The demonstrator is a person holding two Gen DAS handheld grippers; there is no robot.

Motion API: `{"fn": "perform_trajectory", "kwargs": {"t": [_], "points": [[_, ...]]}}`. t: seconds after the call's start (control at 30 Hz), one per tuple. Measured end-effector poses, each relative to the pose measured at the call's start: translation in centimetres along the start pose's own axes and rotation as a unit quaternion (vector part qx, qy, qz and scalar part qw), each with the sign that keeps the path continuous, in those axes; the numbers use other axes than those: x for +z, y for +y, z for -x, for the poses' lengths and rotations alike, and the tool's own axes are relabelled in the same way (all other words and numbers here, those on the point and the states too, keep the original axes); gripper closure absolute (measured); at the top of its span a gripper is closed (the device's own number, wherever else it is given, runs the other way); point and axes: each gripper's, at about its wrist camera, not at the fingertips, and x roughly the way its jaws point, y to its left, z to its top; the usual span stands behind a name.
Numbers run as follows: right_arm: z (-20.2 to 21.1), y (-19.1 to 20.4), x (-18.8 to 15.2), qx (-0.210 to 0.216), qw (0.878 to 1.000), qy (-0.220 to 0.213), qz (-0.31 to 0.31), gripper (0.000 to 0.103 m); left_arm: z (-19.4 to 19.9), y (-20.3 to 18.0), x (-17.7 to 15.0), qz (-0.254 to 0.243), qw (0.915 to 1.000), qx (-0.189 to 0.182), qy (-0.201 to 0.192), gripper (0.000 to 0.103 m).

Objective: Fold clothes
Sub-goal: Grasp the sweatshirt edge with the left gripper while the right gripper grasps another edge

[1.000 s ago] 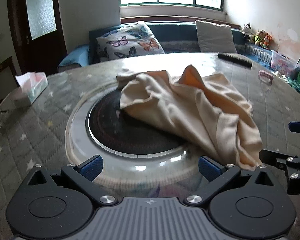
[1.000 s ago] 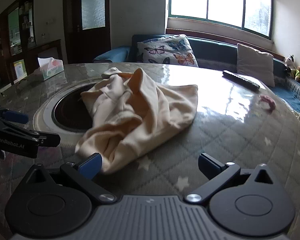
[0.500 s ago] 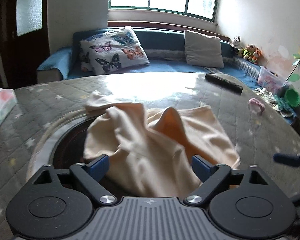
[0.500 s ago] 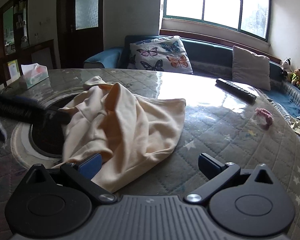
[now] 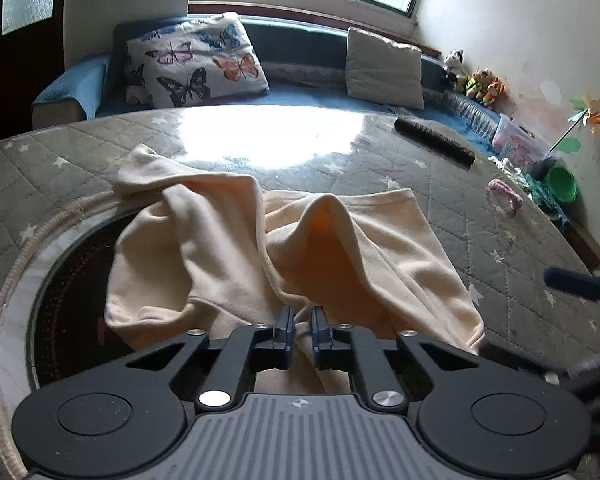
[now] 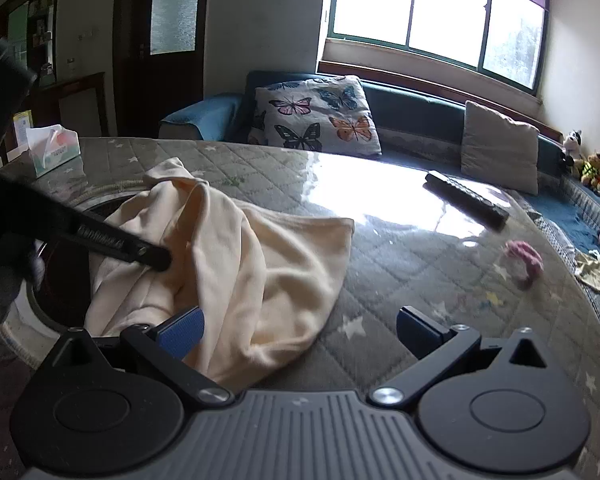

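A cream garment (image 5: 236,256) lies crumpled on the round quilted table (image 5: 480,224), partly over the dark round inset (image 5: 72,300). My left gripper (image 5: 300,322) is shut on a fold at the garment's near edge. In the right wrist view the garment (image 6: 260,264) lies ahead and left, and the left gripper's black finger (image 6: 140,250) presses into it. My right gripper (image 6: 296,326) is open and empty, its left pad (image 6: 182,330) touching the garment's near edge.
A black remote (image 5: 434,142) and a pink hair tie (image 5: 506,196) lie on the table's right side. A tissue box (image 6: 54,148) stands at the far left. A sofa with a butterfly cushion (image 6: 316,114) runs behind the table. Toys and a green bowl (image 5: 560,182) sit at right.
My left gripper moved forward over the garment and shut on its near fold. My right gripper moved closer to the garment's right side and stayed open.
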Motion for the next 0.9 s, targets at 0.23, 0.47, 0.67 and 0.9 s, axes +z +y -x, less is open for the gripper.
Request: {"fn": "perform_trajectory", "kwargs": {"t": [0.23, 0.47, 0.67, 0.9], "points": [[-2.6, 1.4, 2.8, 0.041, 0.999, -0.011, 0.01, 0.001, 2.9, 1.7, -1.4, 0.011, 0.9995, 0.011, -0.029, 0.097], [-6.6, 4.4, 5.3, 0.051, 0.997, -0.006, 0.051, 0.016, 4.3, 2.9, -1.8, 0.019, 0.999, 0.007, -0.039, 0.097], [-9.8, 5.0, 5.7, 0.028, 0.997, 0.017, 0.076, 0.043, 4.0, 3.3, -1.2, 0.018, 0.9993, -0.002, -0.034, 0.096], [-10.3, 3.1, 5.8, 0.029, 0.998, 0.025, 0.044, 0.065, 2.7, 3.1, 2.0, 0.003, 0.9989, 0.011, -0.045, 0.072]]}}
